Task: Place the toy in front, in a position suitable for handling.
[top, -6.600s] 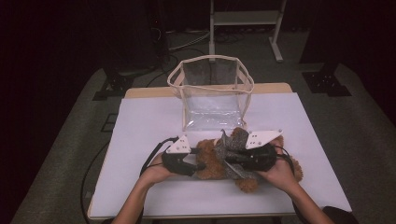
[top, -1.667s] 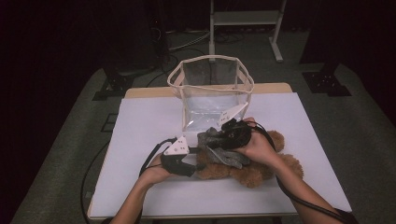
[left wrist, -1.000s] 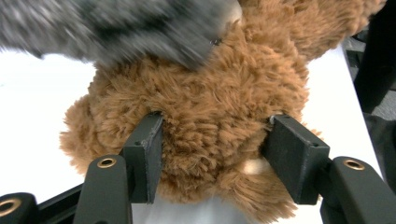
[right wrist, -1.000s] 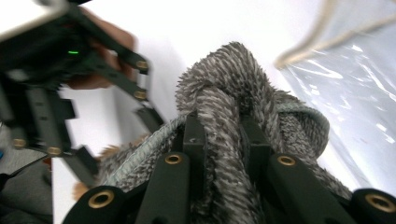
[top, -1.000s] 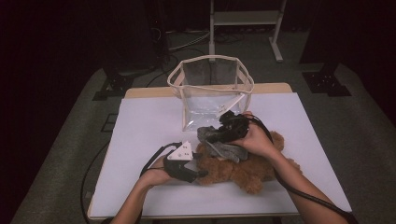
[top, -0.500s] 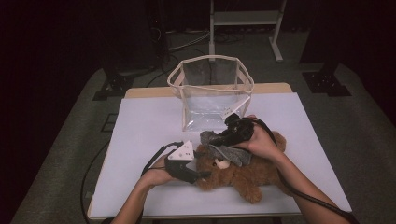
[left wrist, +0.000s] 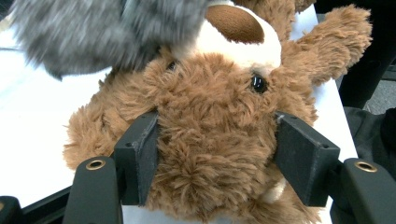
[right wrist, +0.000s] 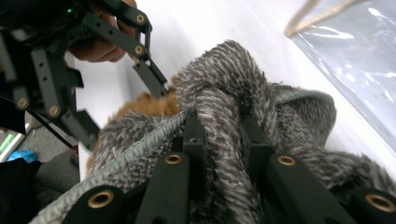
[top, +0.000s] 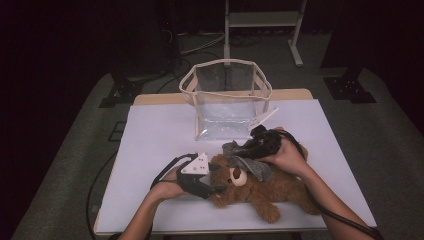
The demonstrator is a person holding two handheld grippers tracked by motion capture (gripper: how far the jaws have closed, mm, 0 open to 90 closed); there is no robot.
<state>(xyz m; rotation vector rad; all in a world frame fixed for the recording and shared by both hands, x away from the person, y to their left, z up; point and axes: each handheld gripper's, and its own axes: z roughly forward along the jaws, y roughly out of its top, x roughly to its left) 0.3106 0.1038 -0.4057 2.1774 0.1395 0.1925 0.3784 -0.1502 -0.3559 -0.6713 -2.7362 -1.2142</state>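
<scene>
A brown teddy bear [top: 272,190] lies on the white table [top: 160,130]. My left gripper [top: 218,189] has the bear's head [left wrist: 215,116] between its pads [left wrist: 140,154], which press into the fur on both sides; its jaws have just been opening a little with the head still between them. My right gripper [top: 241,150] is shut on a grey fuzzy knitted cloth [top: 254,167], bunched between its jaws [right wrist: 224,79]. The cloth [left wrist: 93,32] hangs just over the bear's head, above the muzzle.
A clear plastic bag with a cream rim [top: 225,100] stands upright and open behind the bear, at the table's far middle. Cables trail from both grippers. The left gripper [right wrist: 140,60] is close by in the right gripper view. Dark floor and a stand surround the table.
The right hand has carried the grey cloth slightly down, closer over the bear's head. The left hand has stayed at the bear's head.
</scene>
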